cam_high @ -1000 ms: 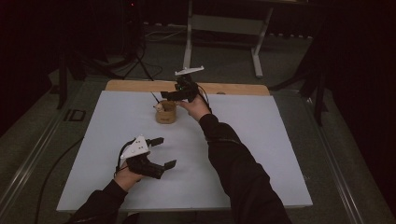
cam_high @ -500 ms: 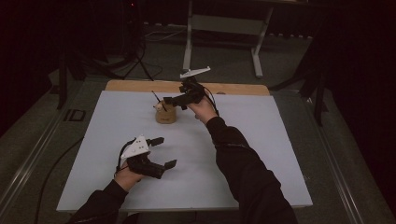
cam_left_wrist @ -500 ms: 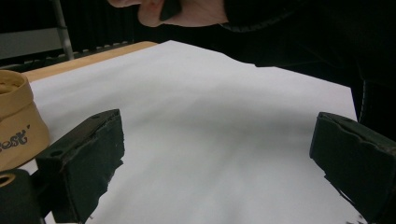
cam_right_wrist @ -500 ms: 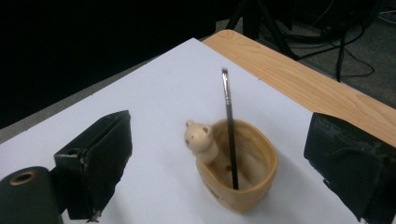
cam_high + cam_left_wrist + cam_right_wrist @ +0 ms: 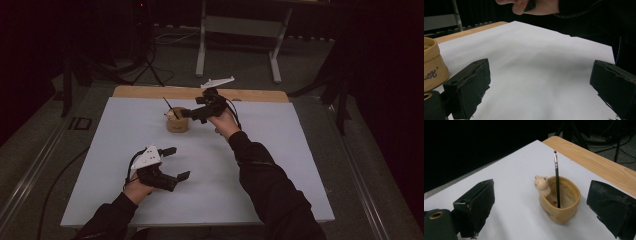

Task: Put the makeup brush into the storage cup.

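Note:
A tan cup with a small bear figure on its rim stands on the white tabletop toward the far side. A black pen stands upright inside the cup. My right gripper hovers just right of the cup and points at it. Its jaws have just been opening and stand wide, with nothing pressed between the pads. My left gripper rests low near the front left, open and empty, its pads wide apart. The cup sits at the left edge of the left gripper view.
A wooden strip runs along the table's far edge. Behind it on the floor stand a metal frame and dark tripod legs. The person's right hand hangs above the white surface.
The right gripper has drawn back to the right, away from the cup, while the pen stays standing in it. The left gripper has not moved.

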The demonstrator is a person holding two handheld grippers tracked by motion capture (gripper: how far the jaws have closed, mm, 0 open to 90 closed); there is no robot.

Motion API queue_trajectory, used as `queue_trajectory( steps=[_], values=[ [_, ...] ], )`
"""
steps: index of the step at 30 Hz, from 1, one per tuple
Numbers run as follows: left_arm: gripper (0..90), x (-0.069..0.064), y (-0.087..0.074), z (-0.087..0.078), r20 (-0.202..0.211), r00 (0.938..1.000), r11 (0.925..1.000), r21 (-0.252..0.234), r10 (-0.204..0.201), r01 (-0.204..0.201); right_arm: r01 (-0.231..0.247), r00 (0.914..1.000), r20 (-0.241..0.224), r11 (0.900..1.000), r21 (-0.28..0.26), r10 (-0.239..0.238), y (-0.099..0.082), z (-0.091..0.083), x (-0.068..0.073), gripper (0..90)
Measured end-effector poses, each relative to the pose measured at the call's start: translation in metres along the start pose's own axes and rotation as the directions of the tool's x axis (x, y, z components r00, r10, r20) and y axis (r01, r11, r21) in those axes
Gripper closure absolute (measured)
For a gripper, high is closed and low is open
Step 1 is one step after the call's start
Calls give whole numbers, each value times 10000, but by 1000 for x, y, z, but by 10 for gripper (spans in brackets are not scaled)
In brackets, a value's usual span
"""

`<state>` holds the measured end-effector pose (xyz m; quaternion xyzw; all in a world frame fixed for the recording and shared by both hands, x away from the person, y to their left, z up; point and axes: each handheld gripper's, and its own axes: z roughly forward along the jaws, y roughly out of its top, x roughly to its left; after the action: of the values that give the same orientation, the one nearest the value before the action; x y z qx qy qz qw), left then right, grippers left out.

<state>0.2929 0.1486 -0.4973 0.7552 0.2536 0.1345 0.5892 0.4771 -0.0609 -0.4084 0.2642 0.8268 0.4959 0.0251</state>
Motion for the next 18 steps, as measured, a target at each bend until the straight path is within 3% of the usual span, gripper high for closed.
queue_trajectory(
  steps=[5,9,18],
  values=[
    [35,-2,0,1,-7,10000,10000,24,22,-22,35,10000,-80,10000,-64,-36,-10,-10,3,78],
    [35,-3,2,1,7,10000,10000,34,79,-79,329,9994,82,9994,-89,-328,-17,-20,7,78],
    [35,-5,3,3,76,9999,9999,3,149,-149,436,9988,-212,9990,-55,-437,-34,-42,10,81]
  ],
)
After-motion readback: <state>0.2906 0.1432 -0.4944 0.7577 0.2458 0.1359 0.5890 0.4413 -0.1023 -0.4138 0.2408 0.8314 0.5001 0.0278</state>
